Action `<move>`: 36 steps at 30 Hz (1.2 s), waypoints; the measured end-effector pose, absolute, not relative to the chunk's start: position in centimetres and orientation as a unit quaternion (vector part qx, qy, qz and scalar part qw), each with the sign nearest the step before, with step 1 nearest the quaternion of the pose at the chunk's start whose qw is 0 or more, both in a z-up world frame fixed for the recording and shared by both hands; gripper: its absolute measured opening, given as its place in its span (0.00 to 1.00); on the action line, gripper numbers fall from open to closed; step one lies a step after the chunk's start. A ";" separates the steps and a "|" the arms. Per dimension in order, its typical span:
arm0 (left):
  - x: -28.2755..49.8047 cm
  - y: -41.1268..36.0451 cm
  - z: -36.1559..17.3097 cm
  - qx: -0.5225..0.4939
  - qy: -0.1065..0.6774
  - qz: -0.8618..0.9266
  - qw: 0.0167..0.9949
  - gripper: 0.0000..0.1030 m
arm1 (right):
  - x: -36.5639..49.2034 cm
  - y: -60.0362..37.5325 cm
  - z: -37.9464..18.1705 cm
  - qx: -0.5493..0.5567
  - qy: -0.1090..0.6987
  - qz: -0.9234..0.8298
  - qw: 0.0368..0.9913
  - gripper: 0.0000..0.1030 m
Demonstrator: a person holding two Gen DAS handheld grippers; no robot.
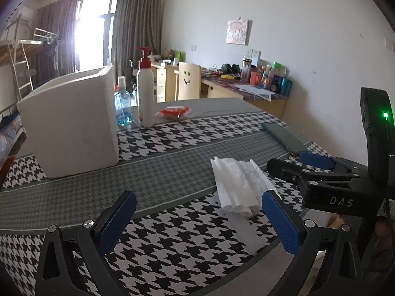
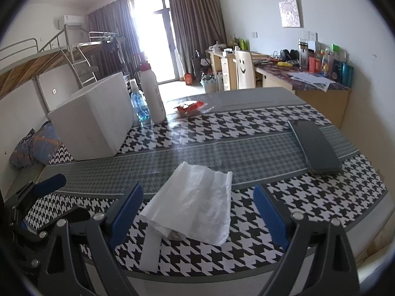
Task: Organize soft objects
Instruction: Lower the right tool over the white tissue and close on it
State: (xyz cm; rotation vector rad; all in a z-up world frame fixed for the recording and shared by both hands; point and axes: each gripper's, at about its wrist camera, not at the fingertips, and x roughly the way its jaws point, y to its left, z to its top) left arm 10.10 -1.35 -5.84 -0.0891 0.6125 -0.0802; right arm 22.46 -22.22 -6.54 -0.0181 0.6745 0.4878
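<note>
A crumpled white plastic bag lies on the houndstooth table near the front edge; it also shows in the right wrist view. My left gripper is open and empty, with the bag just beyond its right finger. My right gripper is open, its fingers on either side of the bag's near end, not closed on it. The right gripper also shows in the left wrist view, right of the bag. A white foam box stands at the left, also in the right wrist view.
A white pump bottle, a blue spray bottle and a red snack packet stand behind the box. A dark flat case lies at the right. The table's front edge is close below the grippers.
</note>
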 end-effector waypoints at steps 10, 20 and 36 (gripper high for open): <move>11.1 -0.9 -7.2 -0.050 0.321 -0.038 0.945 0.99 | 23.6 -21.7 -8.2 -0.008 0.354 0.242 0.903 0.91; 11.9 -0.6 -8.2 -0.053 0.338 -0.038 0.939 0.99 | 24.7 -20.8 -9.9 -0.020 0.382 0.239 0.893 0.90; 12.6 -0.5 -8.9 -0.056 0.351 -0.042 0.934 0.99 | 25.6 -19.6 -12.1 -0.061 0.419 0.222 0.878 0.66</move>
